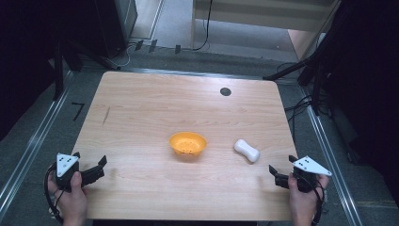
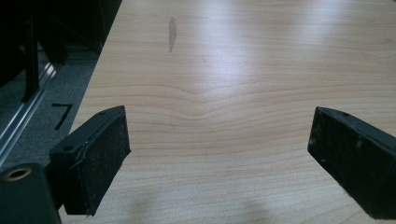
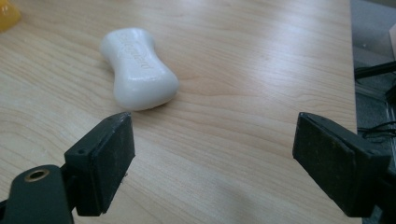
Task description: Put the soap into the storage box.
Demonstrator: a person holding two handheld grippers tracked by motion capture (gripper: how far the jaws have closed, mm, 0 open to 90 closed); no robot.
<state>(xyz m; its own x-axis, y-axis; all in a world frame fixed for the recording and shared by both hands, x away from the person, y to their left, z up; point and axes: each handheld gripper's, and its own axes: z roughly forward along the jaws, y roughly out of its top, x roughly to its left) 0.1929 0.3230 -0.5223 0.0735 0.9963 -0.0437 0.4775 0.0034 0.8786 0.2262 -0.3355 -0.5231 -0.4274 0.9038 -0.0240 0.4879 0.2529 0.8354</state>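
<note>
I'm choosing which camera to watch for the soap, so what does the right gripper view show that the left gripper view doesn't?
The right gripper view has the white soap bar lying just ahead of the right hand-held gripper, plus an edge of the orange bowl at the top left. The left gripper view has a dark streak on the wood and a black floor mark beside the table. Both show open jaws over the wooden table.

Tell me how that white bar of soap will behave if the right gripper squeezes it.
The soap looks glossy and rounded, so it may slip out of the jaws. Its narrower waist probably gives the surest hold. It appears solid and lies flat on the table, so it should stay stiff and slide rather than roll. The right gripper is open beside it.
</note>
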